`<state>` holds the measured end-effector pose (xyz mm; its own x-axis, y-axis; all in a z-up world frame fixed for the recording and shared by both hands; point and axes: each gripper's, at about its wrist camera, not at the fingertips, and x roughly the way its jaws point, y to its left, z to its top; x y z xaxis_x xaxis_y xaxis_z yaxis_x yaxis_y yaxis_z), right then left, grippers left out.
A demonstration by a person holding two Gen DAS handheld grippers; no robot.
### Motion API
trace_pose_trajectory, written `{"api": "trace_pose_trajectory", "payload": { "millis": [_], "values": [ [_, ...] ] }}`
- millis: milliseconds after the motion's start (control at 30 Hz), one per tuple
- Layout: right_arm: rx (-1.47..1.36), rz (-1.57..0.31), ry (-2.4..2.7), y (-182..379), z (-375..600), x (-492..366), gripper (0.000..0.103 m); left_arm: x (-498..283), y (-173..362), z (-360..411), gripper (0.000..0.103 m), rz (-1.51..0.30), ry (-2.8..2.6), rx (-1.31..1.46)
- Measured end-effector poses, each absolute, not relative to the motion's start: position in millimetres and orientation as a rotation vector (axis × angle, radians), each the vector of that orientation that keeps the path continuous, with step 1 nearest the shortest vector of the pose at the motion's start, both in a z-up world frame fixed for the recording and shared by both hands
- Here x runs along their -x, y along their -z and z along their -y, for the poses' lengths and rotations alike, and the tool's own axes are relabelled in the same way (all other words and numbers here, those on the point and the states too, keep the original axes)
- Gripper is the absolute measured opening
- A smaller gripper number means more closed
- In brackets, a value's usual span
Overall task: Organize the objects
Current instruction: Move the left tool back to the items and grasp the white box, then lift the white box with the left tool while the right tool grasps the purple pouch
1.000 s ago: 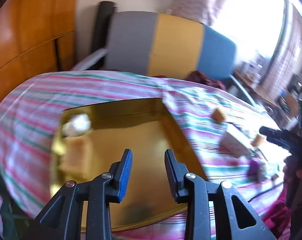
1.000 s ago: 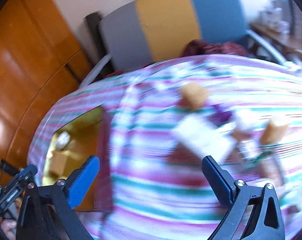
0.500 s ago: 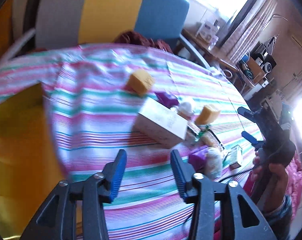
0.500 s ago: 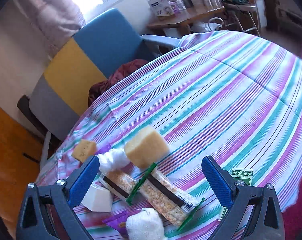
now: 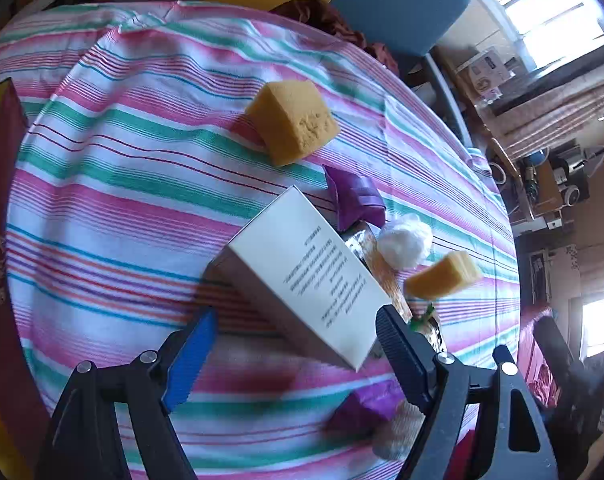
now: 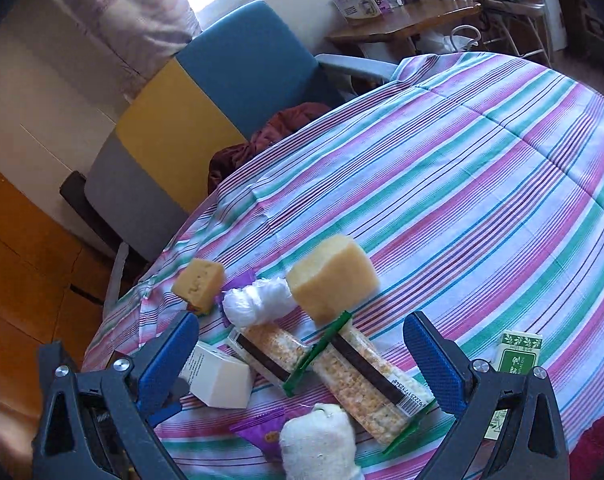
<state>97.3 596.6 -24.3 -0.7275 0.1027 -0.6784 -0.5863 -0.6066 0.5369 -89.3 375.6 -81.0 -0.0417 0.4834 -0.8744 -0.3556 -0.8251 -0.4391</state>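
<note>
**White carton sits between the open left jaws**

The white box (image 5: pixel 306 276) lies on the striped tablecloth (image 5: pixel 121 184), in the middle of the clutter, beside a purple packet (image 5: pixel 354 196). It looks like a light, stiff carton with smooth faces, so I judge that a grip across its two long sides is best. The left gripper (image 5: pixel 293 354) hovers low over its near end, tilted down, jaws spread wide. The right gripper (image 6: pixel 314 364) hangs above the snack packs (image 6: pixel 342 368), jaws also spread, holding nothing.

A lived-in home room; a table under a striped tablecloth (image 6: pixel 482 168); an armchair (image 6: pixel 205 92) in blue, yellow and grey beside it; curtains (image 6: pixel 113 12) at a bright window; a cluttered wooden side table (image 6: pixel 406 24).
</note>
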Motion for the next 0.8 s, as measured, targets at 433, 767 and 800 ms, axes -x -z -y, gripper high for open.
{"api": "trace_pose_trajectory", "payload": {
  "millis": [433,767,800],
  "values": [
    [0.885,-1.110,-2.369,28.2,-595.3,-92.9,0.103,107.8,89.9,-425.9,0.080,-0.070,-1.993,1.667],
    [0.942,-0.988,-2.382,28.0,-587.6,-84.0,0.103,59.0,83.1,-377.3,0.050,-0.319,-1.956,1.416],
    [0.949,-0.978,-2.384,28.2,-586.6,-83.3,0.103,52.1,82.2,-369.1,0.050,-0.338,-1.952,1.393]
  ]
}}
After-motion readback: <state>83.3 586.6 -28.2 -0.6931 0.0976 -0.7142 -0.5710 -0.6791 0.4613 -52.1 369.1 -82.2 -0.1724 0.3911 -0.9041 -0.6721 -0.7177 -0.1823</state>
